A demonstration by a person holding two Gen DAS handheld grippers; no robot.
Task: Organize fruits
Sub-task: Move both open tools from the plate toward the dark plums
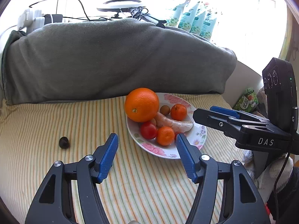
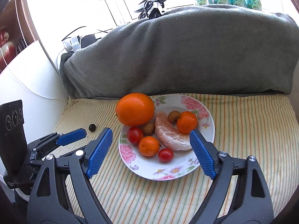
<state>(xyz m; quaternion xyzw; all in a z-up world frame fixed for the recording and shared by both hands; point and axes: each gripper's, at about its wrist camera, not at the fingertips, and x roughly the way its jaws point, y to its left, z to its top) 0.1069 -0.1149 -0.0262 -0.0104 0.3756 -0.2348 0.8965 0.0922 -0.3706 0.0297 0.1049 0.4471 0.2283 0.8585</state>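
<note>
Hovering with empty, open jaws, both grippers [image 1: 147, 149] [image 2: 150, 145] near the plate [image 2: 188, 173]; nudging the overhanging orange [image 2: 135, 109] could roll it off.

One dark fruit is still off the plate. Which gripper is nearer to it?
Left. The left gripper sits just beside the dark fruit; the right gripper hangs over the plate, farther away.

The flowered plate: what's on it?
On the plate: a big orange, two small oranges, two tomatoes, two small brown fruits and a peeled citrus segment. Anything beneath the big orange is hidden.
</note>
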